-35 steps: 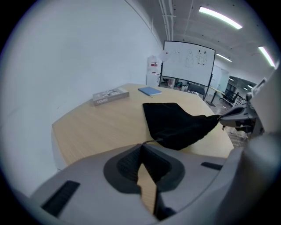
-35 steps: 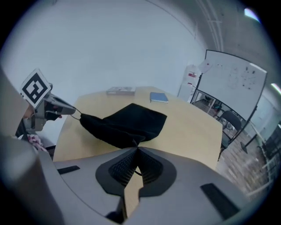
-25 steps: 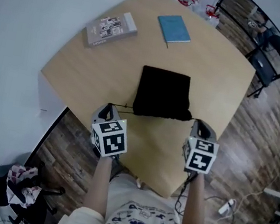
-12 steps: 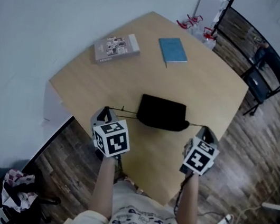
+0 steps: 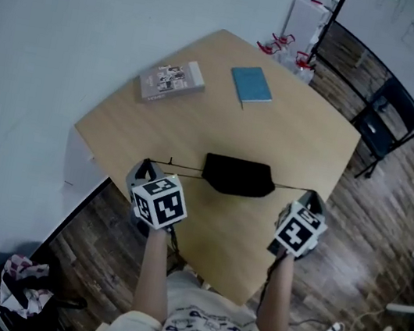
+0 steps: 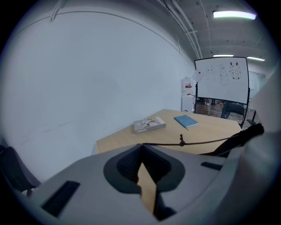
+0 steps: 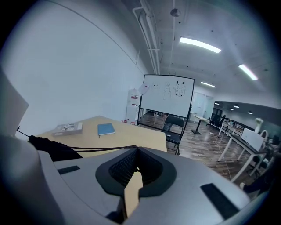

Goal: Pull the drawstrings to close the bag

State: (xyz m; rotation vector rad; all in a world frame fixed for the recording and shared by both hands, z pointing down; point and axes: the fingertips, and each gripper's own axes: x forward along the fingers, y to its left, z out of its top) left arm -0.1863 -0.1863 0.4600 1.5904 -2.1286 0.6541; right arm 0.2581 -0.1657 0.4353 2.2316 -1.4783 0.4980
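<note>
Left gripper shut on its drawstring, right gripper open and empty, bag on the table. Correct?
Not quite. The right gripper is also shut on a drawstring: the right gripper view shows it running into the closed jaws. The rest holds.

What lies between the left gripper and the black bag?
Only the taut drawstring with its knot, over bare tabletop; head and left gripper views show it.

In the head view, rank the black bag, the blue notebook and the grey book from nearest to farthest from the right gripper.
Measured from the right gripper, which is shut on a drawstring:
1. black bag, just to the gripper's left, at the other end of that drawstring.
2. blue notebook, farther ahead, beyond the bag.
3. grey book, farthest, ahead and well to the left.
</note>
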